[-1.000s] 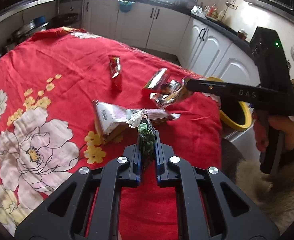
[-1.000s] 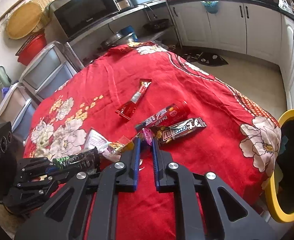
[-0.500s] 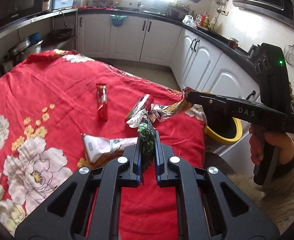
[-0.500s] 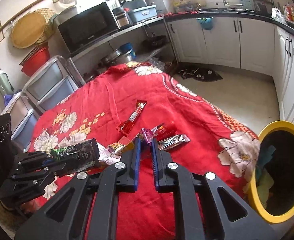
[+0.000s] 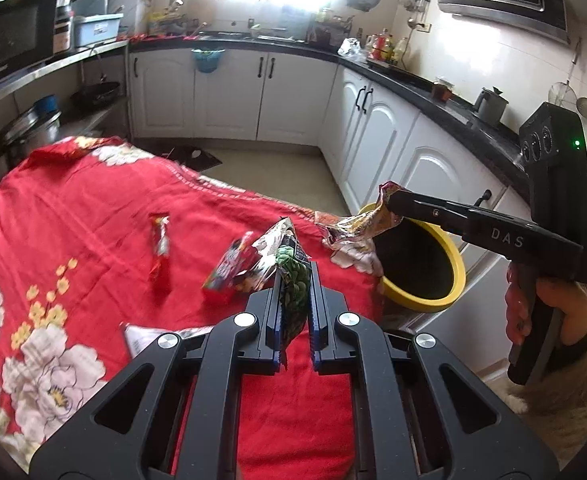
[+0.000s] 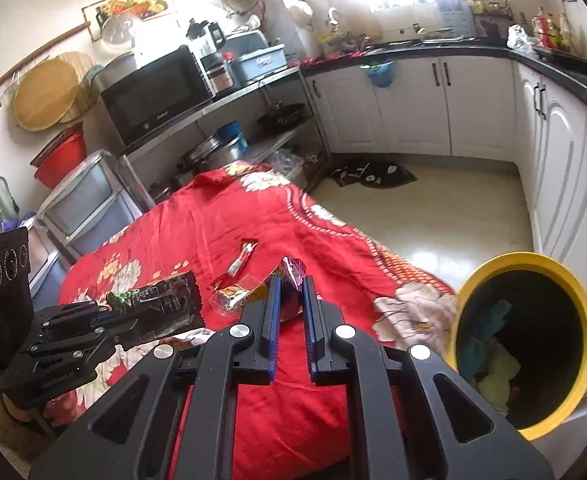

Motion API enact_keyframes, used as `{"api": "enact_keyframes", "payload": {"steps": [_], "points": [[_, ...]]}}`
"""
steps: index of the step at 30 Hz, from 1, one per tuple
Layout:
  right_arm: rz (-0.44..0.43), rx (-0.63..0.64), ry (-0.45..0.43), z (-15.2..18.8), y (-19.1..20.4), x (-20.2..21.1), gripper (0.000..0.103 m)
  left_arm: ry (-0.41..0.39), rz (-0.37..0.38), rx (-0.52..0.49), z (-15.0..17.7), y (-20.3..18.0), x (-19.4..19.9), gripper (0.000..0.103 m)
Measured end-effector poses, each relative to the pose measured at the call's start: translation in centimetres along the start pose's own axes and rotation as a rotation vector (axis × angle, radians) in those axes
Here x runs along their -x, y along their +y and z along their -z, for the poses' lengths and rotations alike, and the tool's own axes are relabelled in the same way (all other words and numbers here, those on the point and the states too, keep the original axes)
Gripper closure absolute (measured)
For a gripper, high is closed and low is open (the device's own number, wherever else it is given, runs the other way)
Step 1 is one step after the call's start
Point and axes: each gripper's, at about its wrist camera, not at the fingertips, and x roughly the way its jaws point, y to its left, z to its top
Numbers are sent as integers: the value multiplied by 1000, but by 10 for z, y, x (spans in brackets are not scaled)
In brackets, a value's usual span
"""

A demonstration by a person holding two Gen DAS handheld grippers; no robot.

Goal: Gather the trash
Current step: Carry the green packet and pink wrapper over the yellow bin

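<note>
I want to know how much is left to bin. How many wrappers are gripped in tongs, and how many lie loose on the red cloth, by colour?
Gripped: 2, green-black packet in the left tongs, foil wrapper in the right tongs
Loose red: 2, slim red wrapper, blurred red wrapper
Loose white: 1, white wrapper
Total: 5

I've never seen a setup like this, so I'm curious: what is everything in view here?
Tablecloth: one, red with flowers, over the table.
Bin: one, yellow rim, beside the table, rubbish inside.
Red wrapper: one, lying on the cloth.
Red packet: one, on the cloth near the left fingers.
White wrapper: one, near cloth edge.
Microwave: one, black, on shelf.
Cabinets: white, along the walls.
Left gripper: shut on green wrapper.
Right gripper: shut on foil wrapper, near the bin.
</note>
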Motion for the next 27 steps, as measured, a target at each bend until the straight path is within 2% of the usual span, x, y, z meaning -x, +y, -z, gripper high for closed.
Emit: {"api": "enact_keyframes", "payload": {"steps": [27], "points": [[210,-122,-177,-1,-77,89,92,-35,99,-140,-57,-84,-39,97]]}}
